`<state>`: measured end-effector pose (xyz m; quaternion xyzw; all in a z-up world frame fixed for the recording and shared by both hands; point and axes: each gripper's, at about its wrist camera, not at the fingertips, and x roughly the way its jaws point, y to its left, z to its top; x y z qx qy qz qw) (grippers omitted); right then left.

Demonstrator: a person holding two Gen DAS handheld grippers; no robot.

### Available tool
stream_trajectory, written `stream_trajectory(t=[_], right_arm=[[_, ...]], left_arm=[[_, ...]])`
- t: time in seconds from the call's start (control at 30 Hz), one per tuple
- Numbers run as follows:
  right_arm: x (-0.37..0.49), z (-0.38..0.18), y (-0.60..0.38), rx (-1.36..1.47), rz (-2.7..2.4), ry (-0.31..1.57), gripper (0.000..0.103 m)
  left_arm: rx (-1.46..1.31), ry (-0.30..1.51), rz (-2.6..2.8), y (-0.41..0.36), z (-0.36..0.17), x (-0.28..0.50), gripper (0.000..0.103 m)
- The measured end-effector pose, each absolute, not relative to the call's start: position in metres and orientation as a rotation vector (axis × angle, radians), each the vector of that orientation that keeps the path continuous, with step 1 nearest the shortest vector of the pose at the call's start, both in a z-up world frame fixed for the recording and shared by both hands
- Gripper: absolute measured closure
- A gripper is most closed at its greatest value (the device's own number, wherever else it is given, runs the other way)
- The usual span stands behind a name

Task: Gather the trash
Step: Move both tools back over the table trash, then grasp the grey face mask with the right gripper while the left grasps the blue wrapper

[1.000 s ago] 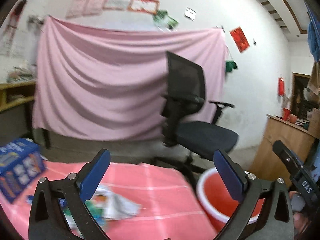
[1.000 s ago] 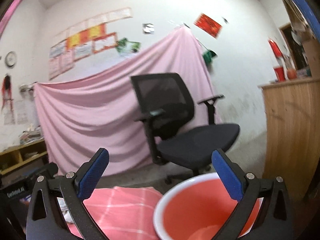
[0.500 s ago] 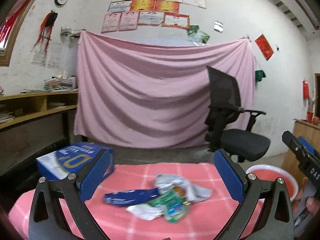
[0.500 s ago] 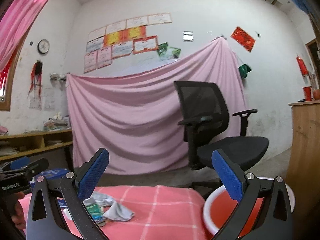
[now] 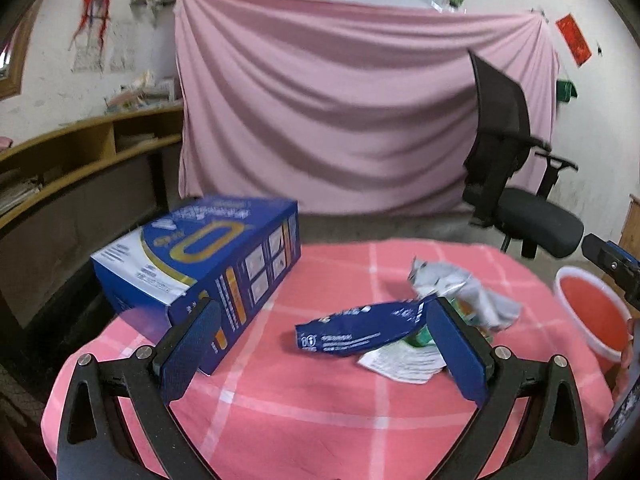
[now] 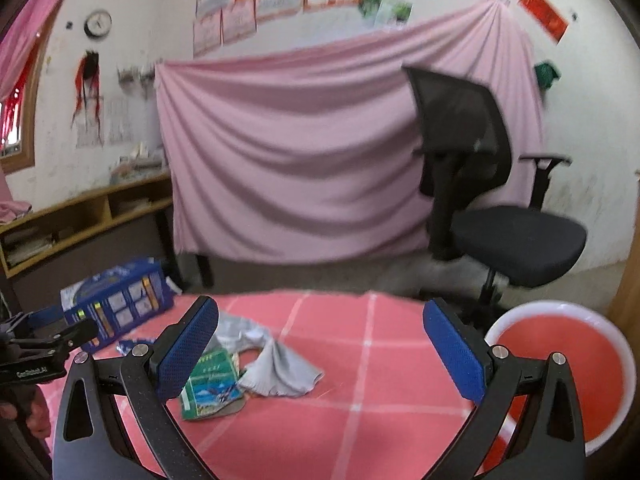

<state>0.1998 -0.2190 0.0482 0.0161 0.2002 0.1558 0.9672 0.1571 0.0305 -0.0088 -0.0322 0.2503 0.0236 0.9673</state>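
Pink check cloth: covers the desk (image 5: pixel 320 420) in both views.
Left wrist, left hand-held gripper (image 5: pixel 320 356): jaws spread wide, holding nothing, above the desk.
Left wrist, trash: a blue wrapper (image 5: pixel 360 332), grey foil (image 5: pixel 464 288) and white paper (image 5: pixel 404 364) heaped together between the pads; a blue box (image 5: pixel 200 256) lies apart at the left.
Left wrist, bucket (image 5: pixel 588 312): red, beyond the desk's right edge.
Right wrist, right hand-held gripper (image 6: pixel 320 356): jaws spread, empty.
Right wrist, trash: a green packet (image 6: pixel 212 388) touches the foil (image 6: pixel 276 372), near the left pad.
Right wrist, bucket (image 6: pixel 560 380): right of the desk (image 6: pixel 360 420).
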Motion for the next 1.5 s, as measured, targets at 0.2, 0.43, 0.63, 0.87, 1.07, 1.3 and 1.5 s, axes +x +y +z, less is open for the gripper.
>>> stream_trajectory(t=[0.2,0.43,0.63,0.87,1.07,1.3,1.5], right_arm=[[0.231,0.027,-0.197,-0.034,0.357,0.56,0.017],[0.264,0.005,-0.187,-0.033,0.415,0.716,0.028],[0.286,-0.011,-0.174,-0.032,0.464,0.825,0.042],[0.293,-0.025,-0.177,-0.022,0.461,0.908,0.059],[0.294,-0.03,-0.177,-0.004,0.477,0.94,0.078],[0.29,-0.028,-0.179,0.012,0.485,0.926,0.093],[0.283,-0.021,-0.188,0.066,0.488,0.875,0.096]], left_arm=[[-0.023,0.598,-0.077,0.032,-0.022,0.186,0.017],[0.077,0.702,-0.207,0.011,-0.033,0.21,0.034],[0.184,0.757,-0.271,0.001,-0.039,0.231,0.041],[0.141,0.836,-0.317,0.003,-0.041,0.254,0.063],[0.124,0.875,-0.323,-0.003,-0.033,0.274,0.081],[0.093,0.883,-0.298,0.0,-0.028,0.28,0.091],[0.007,0.845,-0.256,0.011,-0.02,0.268,0.094]])
